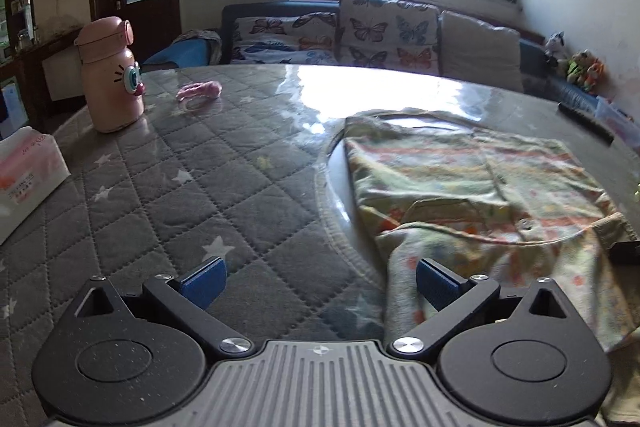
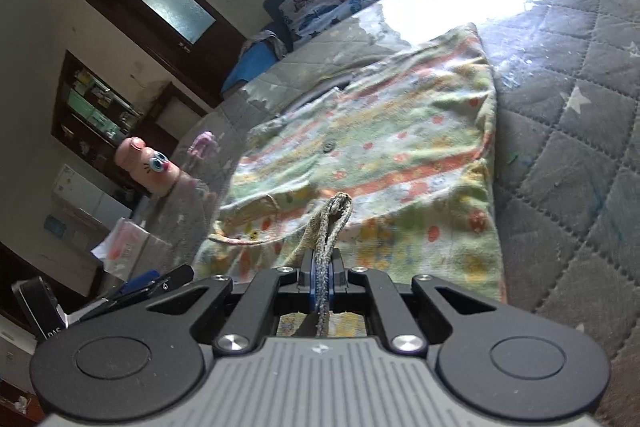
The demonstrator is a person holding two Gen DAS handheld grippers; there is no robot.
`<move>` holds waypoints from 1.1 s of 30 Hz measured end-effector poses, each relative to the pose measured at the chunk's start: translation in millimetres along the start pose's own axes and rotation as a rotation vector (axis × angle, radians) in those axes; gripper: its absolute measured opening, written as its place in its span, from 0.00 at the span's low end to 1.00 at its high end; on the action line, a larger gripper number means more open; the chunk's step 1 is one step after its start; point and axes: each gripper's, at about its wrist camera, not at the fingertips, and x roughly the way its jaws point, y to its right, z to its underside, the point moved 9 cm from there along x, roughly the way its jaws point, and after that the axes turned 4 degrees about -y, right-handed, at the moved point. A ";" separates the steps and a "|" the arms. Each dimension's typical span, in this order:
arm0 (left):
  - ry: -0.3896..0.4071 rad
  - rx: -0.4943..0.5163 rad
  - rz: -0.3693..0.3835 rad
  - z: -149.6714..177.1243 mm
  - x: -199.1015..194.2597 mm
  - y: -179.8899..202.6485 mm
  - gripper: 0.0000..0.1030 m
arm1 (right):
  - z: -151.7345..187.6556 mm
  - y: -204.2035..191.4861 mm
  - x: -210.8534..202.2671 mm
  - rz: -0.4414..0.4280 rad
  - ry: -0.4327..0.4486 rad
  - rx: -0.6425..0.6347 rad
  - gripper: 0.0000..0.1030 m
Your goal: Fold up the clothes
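A small garment with a green, yellow and orange floral print lies spread on the quilted grey table cover. My left gripper stands open just above the cover, its right blue pad over the garment's near left flap. In the right wrist view the same garment fills the middle. My right gripper is shut on a grey-edged cuff or hem of the garment, lifted off the rest. The left gripper shows at the lower left of that view.
A pink bottle with a cartoon face stands at the far left. A tissue pack lies at the left edge, and a pink hair tie lies behind. A dark remote rests far right. A butterfly-print sofa lies beyond the table.
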 end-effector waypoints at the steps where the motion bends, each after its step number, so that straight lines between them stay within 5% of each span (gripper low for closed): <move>1: -0.008 0.008 -0.021 1.9 2.8 -1.9 0.99 | 1.1 1.3 1.1 0.008 -0.004 -0.003 0.05; 24: 0.019 0.130 -0.047 -21.4 30.9 25.7 0.91 | -1.8 6.1 2.8 0.143 0.013 -0.142 0.10; 33: 0.074 0.183 -0.005 -21.3 -1.9 37.8 0.90 | -2.4 -11.0 -25.1 0.200 0.070 -0.317 0.16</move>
